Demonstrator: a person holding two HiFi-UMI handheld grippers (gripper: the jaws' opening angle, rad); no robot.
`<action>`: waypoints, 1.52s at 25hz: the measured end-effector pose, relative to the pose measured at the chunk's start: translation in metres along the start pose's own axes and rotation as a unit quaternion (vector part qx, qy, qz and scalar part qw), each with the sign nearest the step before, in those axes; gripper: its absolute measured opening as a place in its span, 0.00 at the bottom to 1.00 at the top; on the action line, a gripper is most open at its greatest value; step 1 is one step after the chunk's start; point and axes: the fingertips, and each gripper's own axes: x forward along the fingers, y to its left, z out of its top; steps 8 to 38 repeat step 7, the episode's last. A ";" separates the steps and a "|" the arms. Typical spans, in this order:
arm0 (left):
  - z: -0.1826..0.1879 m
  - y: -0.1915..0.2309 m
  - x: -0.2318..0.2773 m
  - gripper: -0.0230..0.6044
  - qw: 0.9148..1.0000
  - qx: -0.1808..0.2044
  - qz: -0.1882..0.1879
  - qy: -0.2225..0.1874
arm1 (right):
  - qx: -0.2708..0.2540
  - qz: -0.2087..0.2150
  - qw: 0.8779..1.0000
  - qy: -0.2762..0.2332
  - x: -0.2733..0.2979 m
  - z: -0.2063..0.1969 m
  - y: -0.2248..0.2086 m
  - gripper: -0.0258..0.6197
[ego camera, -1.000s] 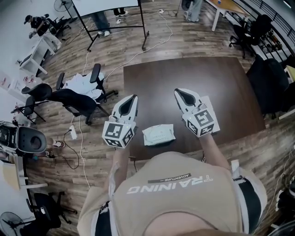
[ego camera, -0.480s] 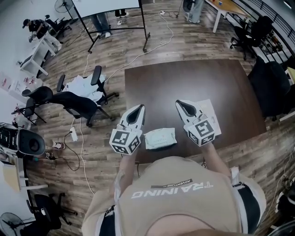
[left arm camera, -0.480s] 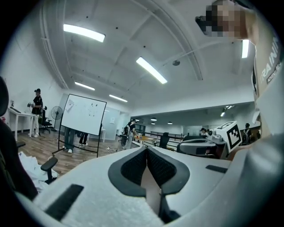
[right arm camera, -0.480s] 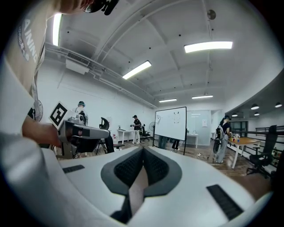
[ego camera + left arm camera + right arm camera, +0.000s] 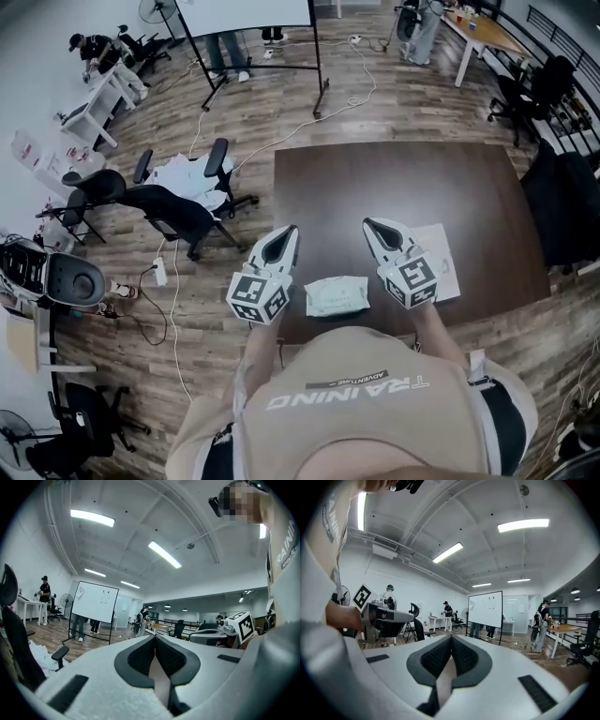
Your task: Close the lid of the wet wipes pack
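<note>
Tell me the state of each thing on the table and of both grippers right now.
left gripper: jaws together, empty, held in the air.
right gripper: jaws together, empty, held in the air.
wet wipes pack: lying flat on the table, neither gripper touching it; lid too small to judge.
sheet of paper: lying flat, to the right of the pack.
</note>
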 end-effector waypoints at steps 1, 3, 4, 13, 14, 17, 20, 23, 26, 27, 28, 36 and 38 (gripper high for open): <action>0.001 0.001 0.000 0.05 1.000 0.001 0.000 0.000 | 0.002 0.002 1.000 -0.001 0.002 0.000 0.002 0.06; 0.003 0.001 0.001 0.05 1.000 0.004 -0.002 0.000 | 0.005 0.003 1.000 -0.003 0.005 0.001 0.001 0.06; 0.005 0.001 0.001 0.05 1.000 0.004 -0.003 0.000 | 0.004 0.004 1.000 -0.005 0.006 0.003 0.000 0.06; 0.008 0.001 0.003 0.05 1.000 0.004 -0.002 -0.002 | -0.004 0.006 1.000 -0.009 0.008 0.009 -0.003 0.06; 0.008 0.001 0.003 0.05 1.000 0.004 -0.002 -0.002 | -0.004 0.006 1.000 -0.009 0.008 0.009 -0.003 0.06; 0.008 0.001 0.003 0.05 1.000 0.004 -0.002 -0.002 | -0.004 0.006 1.000 -0.009 0.008 0.009 -0.003 0.06; 0.008 0.001 0.003 0.05 1.000 0.004 -0.002 -0.002 | -0.004 0.006 1.000 -0.009 0.008 0.009 -0.003 0.06; 0.008 0.001 0.003 0.05 1.000 0.004 -0.002 -0.002 | -0.004 0.006 1.000 -0.009 0.008 0.009 -0.003 0.06; 0.008 0.001 0.003 0.05 1.000 0.004 -0.002 -0.002 | -0.004 0.006 1.000 -0.009 0.008 0.009 -0.003 0.06; 0.008 0.001 0.003 0.05 1.000 0.004 -0.002 -0.002 | -0.004 0.006 1.000 -0.009 0.008 0.009 -0.003 0.06; 0.008 0.001 0.003 0.05 1.000 0.004 -0.002 -0.002 | -0.004 0.006 1.000 -0.009 0.008 0.009 -0.003 0.06; 0.008 0.001 0.003 0.05 1.000 0.004 -0.002 -0.002 | -0.004 0.006 1.000 -0.009 0.008 0.009 -0.003 0.06; 0.008 0.001 0.003 0.05 1.000 0.004 -0.002 -0.002 | -0.004 0.006 1.000 -0.009 0.008 0.009 -0.003 0.06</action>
